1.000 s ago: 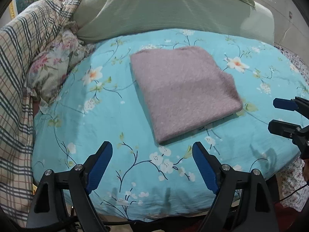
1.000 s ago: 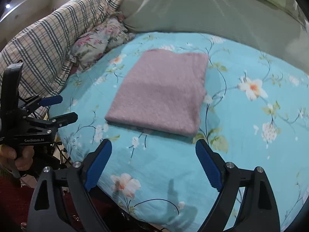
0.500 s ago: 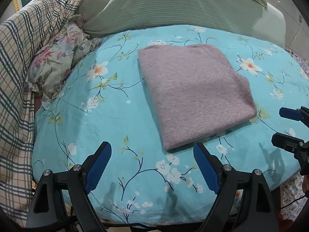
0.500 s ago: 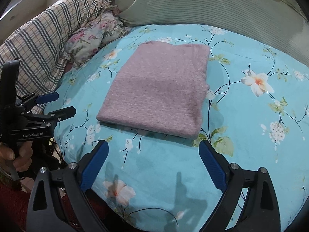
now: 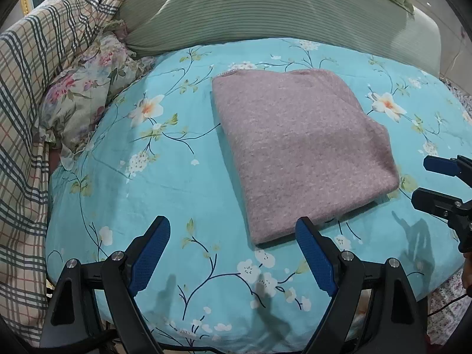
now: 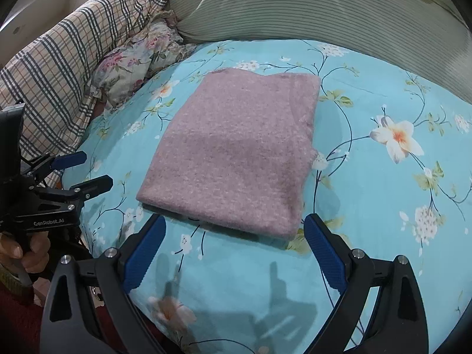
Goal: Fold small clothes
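A mauve knit garment lies folded into a flat rectangle on the turquoise floral bedsheet; it also shows in the right wrist view. My left gripper is open and empty, just short of the garment's near-left corner. My right gripper is open and empty, facing the garment's near edge. Each gripper shows in the other's view: the right one at the right edge, the left one at the left, both with jaws apart.
A plaid blanket and a floral pillow are bunched at the left. A large green striped cushion runs along the back. The bed's front edge drops off just below the grippers.
Both grippers have moved forward toward the folded garment, which looks larger and nearer now. The garment itself has not moved. Both grippers stay open.
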The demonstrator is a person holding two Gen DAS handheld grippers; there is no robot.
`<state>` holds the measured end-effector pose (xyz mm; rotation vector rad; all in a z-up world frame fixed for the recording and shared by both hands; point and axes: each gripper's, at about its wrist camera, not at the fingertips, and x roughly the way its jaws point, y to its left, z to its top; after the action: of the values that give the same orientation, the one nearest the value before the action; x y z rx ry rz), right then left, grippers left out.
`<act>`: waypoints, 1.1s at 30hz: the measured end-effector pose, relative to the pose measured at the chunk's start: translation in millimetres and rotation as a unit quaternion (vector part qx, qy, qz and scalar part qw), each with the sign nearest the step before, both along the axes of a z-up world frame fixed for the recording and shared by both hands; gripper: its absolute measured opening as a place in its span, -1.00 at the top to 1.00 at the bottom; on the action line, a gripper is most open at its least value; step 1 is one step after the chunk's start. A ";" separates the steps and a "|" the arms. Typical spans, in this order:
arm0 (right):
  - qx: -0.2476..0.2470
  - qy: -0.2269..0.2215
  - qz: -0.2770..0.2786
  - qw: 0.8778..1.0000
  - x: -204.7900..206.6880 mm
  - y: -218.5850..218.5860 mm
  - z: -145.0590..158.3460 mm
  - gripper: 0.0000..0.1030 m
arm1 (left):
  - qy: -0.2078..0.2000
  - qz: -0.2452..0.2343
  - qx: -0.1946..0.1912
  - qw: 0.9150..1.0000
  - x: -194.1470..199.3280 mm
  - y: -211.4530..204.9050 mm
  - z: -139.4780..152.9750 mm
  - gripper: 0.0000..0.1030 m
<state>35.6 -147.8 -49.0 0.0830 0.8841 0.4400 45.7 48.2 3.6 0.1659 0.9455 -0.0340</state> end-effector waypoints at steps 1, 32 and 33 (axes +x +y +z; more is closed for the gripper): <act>0.000 0.000 0.001 1.000 2.5 0.1 0.0 -0.84 | 0.001 0.000 0.000 1.000 1.7 -0.6 -0.3 -0.70; -0.009 0.002 -0.002 1.000 26.1 5.2 -2.1 -0.84 | 0.010 0.000 0.001 1.000 26.5 -16.9 -7.5 -0.70; -0.008 0.002 -0.003 1.000 25.5 4.8 -2.1 -0.84 | 0.011 0.000 0.001 1.000 26.5 -16.9 -7.5 -0.70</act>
<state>61.1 -142.9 -51.1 0.0717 0.8916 0.4264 72.1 31.3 -3.9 0.1680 0.9667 -0.0351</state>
